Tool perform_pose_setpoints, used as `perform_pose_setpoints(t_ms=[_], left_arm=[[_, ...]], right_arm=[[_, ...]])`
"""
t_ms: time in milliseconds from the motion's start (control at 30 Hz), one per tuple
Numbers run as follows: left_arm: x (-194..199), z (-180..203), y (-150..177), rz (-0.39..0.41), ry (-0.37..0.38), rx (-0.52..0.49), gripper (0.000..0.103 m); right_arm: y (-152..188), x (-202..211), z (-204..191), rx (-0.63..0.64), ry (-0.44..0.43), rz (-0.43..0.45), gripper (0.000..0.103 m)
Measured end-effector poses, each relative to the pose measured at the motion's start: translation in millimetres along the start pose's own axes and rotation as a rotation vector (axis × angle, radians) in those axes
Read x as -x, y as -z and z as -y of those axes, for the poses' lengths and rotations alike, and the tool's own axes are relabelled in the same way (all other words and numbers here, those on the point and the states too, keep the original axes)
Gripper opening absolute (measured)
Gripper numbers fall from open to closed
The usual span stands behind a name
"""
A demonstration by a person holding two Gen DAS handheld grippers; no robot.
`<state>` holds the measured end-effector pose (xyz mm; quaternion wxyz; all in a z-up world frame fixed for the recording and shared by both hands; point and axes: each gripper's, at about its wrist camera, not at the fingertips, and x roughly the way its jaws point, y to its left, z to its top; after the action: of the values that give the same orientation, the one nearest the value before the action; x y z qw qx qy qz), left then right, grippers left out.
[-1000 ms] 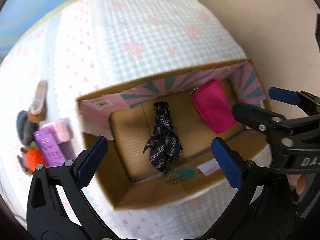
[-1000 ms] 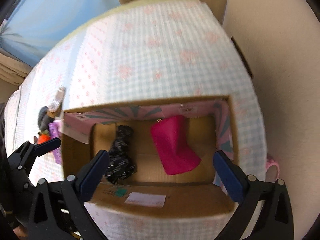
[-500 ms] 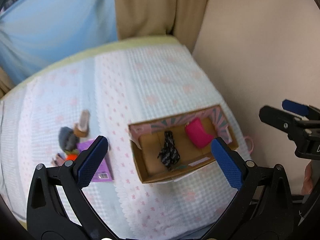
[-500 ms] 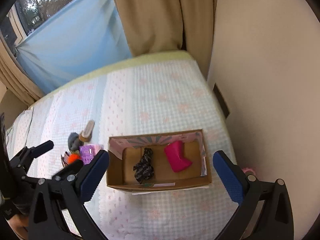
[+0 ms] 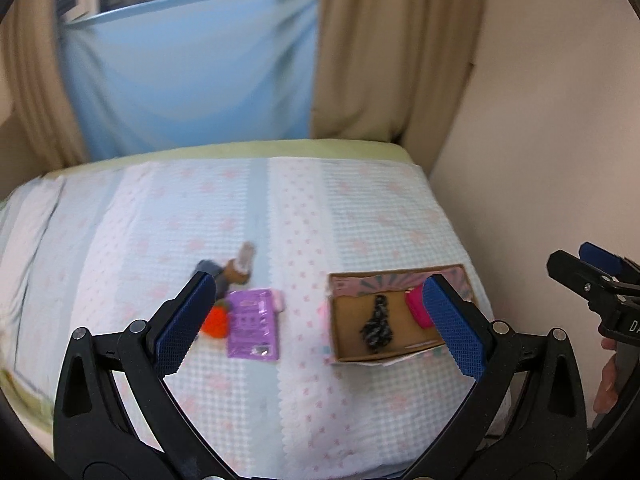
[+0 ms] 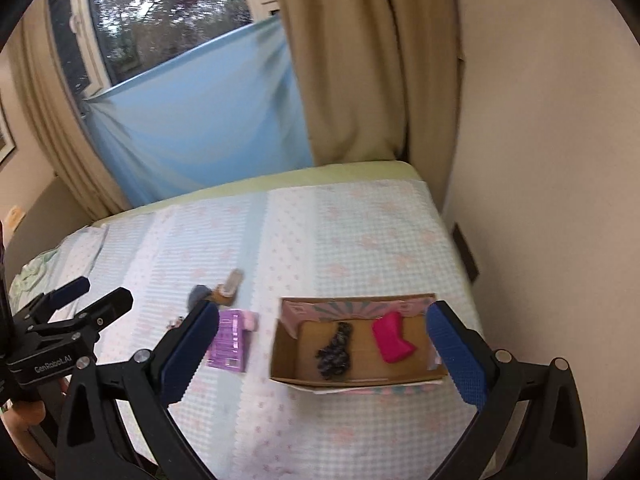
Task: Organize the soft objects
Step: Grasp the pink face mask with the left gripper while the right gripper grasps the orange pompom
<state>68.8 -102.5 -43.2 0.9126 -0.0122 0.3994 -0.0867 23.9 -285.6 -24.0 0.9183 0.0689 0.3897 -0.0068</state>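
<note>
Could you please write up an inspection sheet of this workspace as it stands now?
Surface: bed with a pale checked cover.
Job's things: open box holding a black scarf and a pink pouch; a purple packet, an orange toy, a grey item and a brown item lie outside, left of it.
Clutter: nothing seen.
Grippers: left tool and right tool both open, empty, held above the bed.
Cables: nothing seen.
Surroundings: beige curtains, blue sheet, window, wall.
</note>
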Motion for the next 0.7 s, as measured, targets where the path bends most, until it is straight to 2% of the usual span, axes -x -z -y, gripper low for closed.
perform_pose_setpoints(t_ms=[133, 267, 400, 533, 700], left_arm=[[7, -36, 13, 0.007, -0.059, 0.071, 0.103], [5, -84, 25, -0.005, -0.115, 0.157, 0.103], [-8, -137, 36, -0.023, -0.136, 0.235, 0.103], [-39, -185, 42, -0.066, -0.143, 0.264, 0.103], [-98, -249, 55, -0.128, -0.126, 0.287, 0.103]], right_arm=[[2, -11, -29, 0.058, -0.037, 0.014, 0.103], [3, -33, -61, 0.078, -0.104, -0.008, 0.103], [11, -65, -100, 0.101, -0.129, -0.039, 0.103], [23, -101, -136, 0.091, -0.122, -0.069, 0.103], [54, -160, -181, 0.086, -0.088, -0.123, 0.103]])
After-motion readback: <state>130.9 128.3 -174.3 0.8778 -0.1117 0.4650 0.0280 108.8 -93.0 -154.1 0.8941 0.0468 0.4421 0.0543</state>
